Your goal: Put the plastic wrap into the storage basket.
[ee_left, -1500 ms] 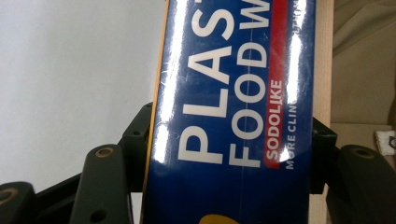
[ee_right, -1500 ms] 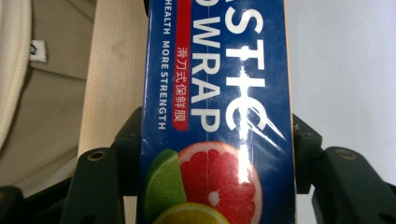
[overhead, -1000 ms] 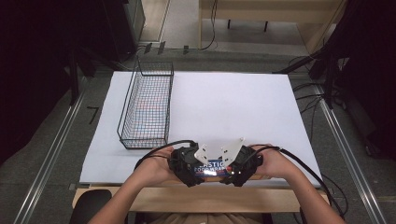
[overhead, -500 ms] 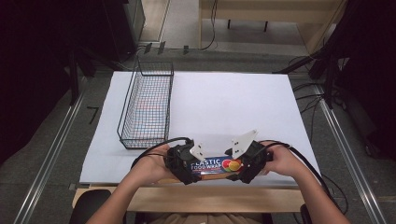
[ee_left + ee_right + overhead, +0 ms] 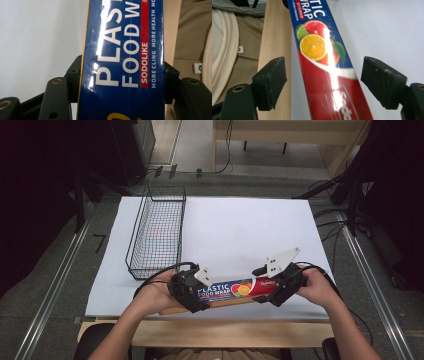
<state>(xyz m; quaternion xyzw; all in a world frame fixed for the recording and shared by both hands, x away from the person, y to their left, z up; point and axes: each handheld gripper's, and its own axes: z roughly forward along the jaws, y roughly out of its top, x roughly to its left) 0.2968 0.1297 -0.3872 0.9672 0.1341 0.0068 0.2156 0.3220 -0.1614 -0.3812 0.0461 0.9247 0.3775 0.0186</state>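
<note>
A long box of plastic food wrap (image 5: 227, 290), blue with a red end and a fruit picture, lies along the table's near edge. My left gripper (image 5: 189, 292) is shut on its blue end; in the left gripper view both jaws press against the sides of the box (image 5: 122, 50). My right gripper (image 5: 272, 289) is at the red end. In the right gripper view it (image 5: 327, 80) stands open, its jaws on either side of the box (image 5: 322, 50) with a gap on each side.
A black wire basket (image 5: 156, 234) stands at the left of the white table sheet (image 5: 250, 225). The wooden table edge (image 5: 274, 45) and the person's lap lie just behind the box. Cables trail from both grippers.
The two grippers have slid apart along the box, the right one moving right toward the red end. More of the box's label shows between them now.
</note>
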